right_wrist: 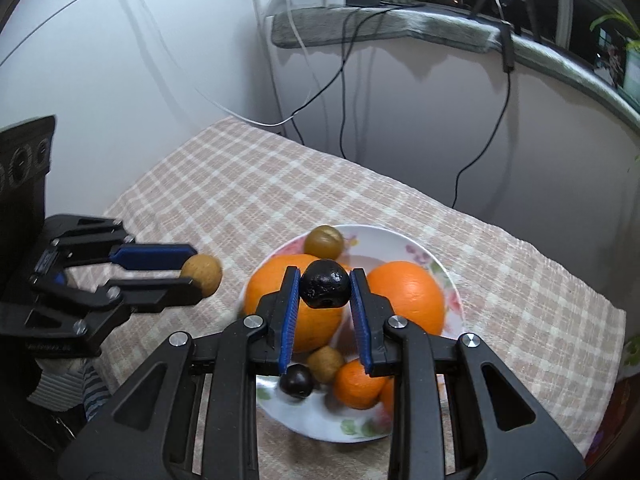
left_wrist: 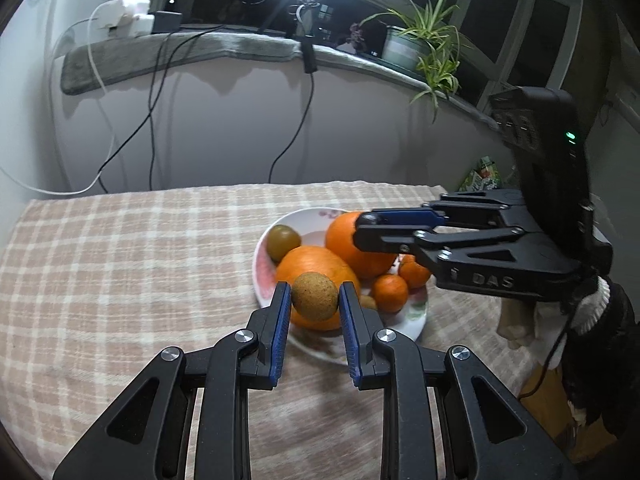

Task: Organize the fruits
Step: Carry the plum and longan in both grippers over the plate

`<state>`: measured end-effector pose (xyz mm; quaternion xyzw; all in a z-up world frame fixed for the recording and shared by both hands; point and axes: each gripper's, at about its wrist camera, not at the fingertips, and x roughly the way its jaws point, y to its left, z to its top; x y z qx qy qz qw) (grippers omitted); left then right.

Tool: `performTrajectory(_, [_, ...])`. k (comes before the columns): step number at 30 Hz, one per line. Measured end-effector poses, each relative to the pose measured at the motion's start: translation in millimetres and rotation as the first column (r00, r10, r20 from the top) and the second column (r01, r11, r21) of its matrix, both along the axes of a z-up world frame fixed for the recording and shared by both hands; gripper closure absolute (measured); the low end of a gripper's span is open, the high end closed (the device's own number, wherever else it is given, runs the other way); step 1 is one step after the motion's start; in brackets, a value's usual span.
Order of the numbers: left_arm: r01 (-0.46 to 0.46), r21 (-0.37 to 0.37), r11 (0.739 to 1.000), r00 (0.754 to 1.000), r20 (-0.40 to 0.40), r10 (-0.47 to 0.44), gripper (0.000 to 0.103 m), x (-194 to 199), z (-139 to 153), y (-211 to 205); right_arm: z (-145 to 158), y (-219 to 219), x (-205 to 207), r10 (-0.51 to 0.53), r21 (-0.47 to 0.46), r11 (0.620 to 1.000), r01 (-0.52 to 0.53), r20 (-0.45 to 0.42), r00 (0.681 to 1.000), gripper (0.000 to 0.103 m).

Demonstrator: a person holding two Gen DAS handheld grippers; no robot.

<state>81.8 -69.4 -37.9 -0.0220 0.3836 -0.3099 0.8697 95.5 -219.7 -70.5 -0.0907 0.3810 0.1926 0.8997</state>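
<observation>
My left gripper (left_wrist: 314,300) is shut on a small round tan fruit (left_wrist: 314,297), held above the near edge of a floral white plate (left_wrist: 264,256). It also shows in the right wrist view (right_wrist: 202,276), left of the plate (right_wrist: 440,264). My right gripper (right_wrist: 325,288) is shut on a small black wrinkled fruit (right_wrist: 325,289), held over the plate. In the left wrist view, the right gripper (left_wrist: 362,228) hides its fruit. The plate holds two large oranges (right_wrist: 408,300), small tangerines (right_wrist: 356,384), a green-brown fruit (right_wrist: 323,241), a tan fruit (right_wrist: 326,364) and a dark fruit (right_wrist: 296,382).
The plate sits on a beige checked tablecloth (left_wrist: 132,264). Black and white cables (left_wrist: 152,120) hang down the wall behind the table. A grey windowsill (left_wrist: 180,52) holds chargers and a potted plant (left_wrist: 416,40). A green packet (left_wrist: 482,176) lies past the table's right edge.
</observation>
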Motion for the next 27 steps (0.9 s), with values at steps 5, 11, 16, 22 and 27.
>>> performTrajectory(5, [0.026, 0.002, 1.0, 1.0, 0.002, -0.026, 0.08, -0.4, 0.4, -13.6, -3.8, -15.6, 14.1, -0.036, 0.042, 0.998, 0.037, -0.025, 0.999, 0.077])
performTrajectory(11, [0.058, 0.01, 0.998, 0.998, -0.004, -0.058, 0.08, 0.6, -0.8, -31.9, -6.6, -24.7, 27.0, -0.051, 0.073, 0.996, 0.053, -0.039, 0.998, 0.077])
performTrajectory(16, [0.08, 0.016, 0.997, 0.997, -0.006, -0.08, 0.08, -0.2, -1.8, -43.9, -7.3, -22.5, 35.3, -0.043, 0.078, 0.996, 0.046, -0.044, 0.998, 0.077])
performTrajectory(22, [0.095, 0.022, 0.995, 0.995, -0.015, -0.095, 0.08, 0.0, -4.0, -52.8, -10.6, -20.2, 45.6, -0.036, 0.091, 0.995, 0.041, -0.057, 0.998, 0.077])
performTrajectory(27, [0.097, 0.027, 0.995, 0.995, -0.018, -0.097, 0.08, 0.7, -4.5, -55.3, -15.4, -20.8, 50.8, -0.032, 0.101, 0.994, 0.04, -0.074, 0.997, 0.077])
